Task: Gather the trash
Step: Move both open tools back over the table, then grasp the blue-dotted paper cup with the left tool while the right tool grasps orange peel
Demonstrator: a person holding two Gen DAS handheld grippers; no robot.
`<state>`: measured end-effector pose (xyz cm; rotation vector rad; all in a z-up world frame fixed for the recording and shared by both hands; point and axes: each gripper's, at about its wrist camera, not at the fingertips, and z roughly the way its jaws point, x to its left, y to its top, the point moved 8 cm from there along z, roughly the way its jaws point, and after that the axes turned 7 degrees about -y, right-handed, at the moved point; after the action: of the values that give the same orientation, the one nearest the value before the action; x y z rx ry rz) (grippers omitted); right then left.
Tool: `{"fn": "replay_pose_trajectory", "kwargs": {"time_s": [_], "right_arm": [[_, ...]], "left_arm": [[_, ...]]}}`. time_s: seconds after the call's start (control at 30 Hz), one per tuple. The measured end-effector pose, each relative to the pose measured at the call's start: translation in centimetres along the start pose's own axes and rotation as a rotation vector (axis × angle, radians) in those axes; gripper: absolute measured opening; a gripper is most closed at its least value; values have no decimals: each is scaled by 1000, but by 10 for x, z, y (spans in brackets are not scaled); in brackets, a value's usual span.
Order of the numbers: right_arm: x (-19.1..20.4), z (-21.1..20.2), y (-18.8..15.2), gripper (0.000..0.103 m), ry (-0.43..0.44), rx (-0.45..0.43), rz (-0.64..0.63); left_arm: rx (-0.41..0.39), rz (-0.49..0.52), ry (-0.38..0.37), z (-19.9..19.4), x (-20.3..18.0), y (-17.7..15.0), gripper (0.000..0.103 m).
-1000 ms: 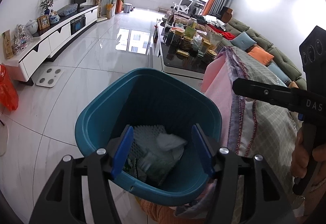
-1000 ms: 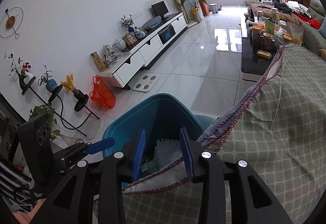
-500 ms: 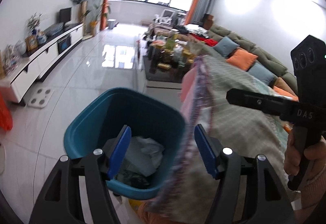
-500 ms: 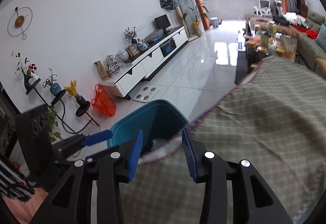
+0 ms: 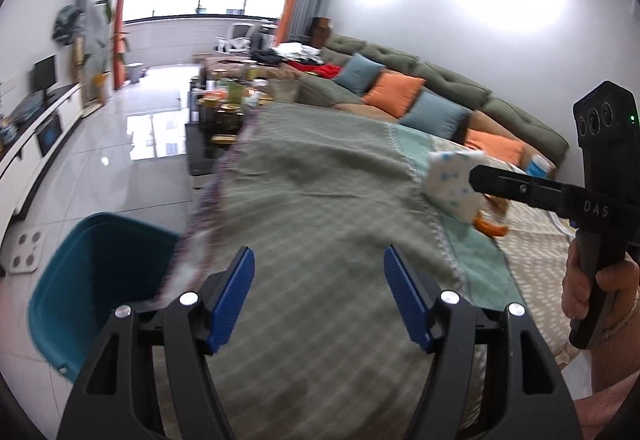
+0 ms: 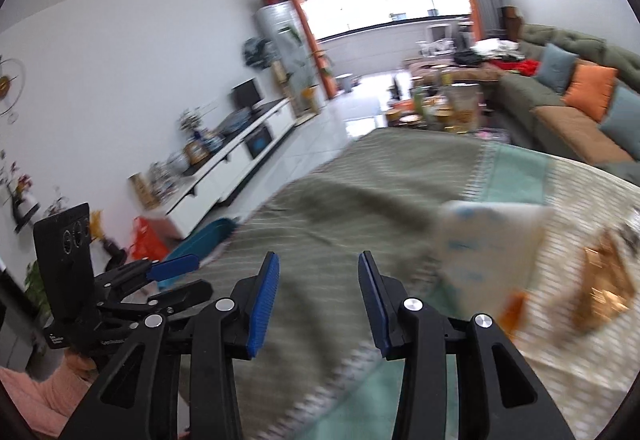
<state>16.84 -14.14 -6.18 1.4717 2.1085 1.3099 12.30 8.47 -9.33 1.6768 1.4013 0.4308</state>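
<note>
One second ago both grippers pointed into the teal bin (image 5: 92,280); now they face the cloth-covered table (image 5: 320,208), and the bin is at the left, below its edge. The left gripper (image 5: 319,298) has just been opening and the right gripper (image 6: 318,302) stands apart; both are empty and tilted downward. One white blue-dotted pack (image 5: 454,182) stands on the cloth.

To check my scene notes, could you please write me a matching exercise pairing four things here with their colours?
Things:
1. bin
2. fingers
3. sofa
4. packet

Colours:
A. white with blue spots
B. olive green
C. teal
D. blue

Pairs: 1-C, 2-D, 3-B, 4-A
</note>
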Motion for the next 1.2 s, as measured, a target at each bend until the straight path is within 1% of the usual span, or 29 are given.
{"fn": "replay_pose_trajectory", "kwargs": {"time_s": [0.1,0.23,0.33,0.43,0.5,0.7,0.77,0.9,0.93,1.03,1.1,1.2], "right_arm": [[-33,-13,-8,42,-53,-7,48],[-69,-24,-18,42,-110,-8,111],[-96,-31,-26,42,-145,-10,158],[-108,-36,-31,42,-159,-14,182],[-115,-38,-34,42,-164,-17,196],[-127,-42,-39,42,-156,-25,219],[-130,-44,-41,42,-150,-27,224],[-135,-41,-44,42,-135,-20,231],[-135,-40,-44,42,-132,-18,230],[-137,-36,-46,42,-121,-9,226],[-136,-33,-46,42,-117,-1,221],[-133,-29,-47,42,-108,13,215]], "left_arm": [[25,28,-34,16,-20,1,68],[73,71,-78,43,-50,3,69],[94,107,-115,59,-74,5,69],[116,141,-143,79,-101,12,69],[132,161,-149,94,-115,17,69],[191,188,-132,136,-139,26,69],[205,186,-116,146,-140,27,69],[250,151,-76,163,-131,26,68],[257,137,-78,165,-128,26,66],[265,96,-94,166,-121,24,51],[259,83,-98,164,-116,25,39],[249,54,-113,159,-111,24,31]]}}
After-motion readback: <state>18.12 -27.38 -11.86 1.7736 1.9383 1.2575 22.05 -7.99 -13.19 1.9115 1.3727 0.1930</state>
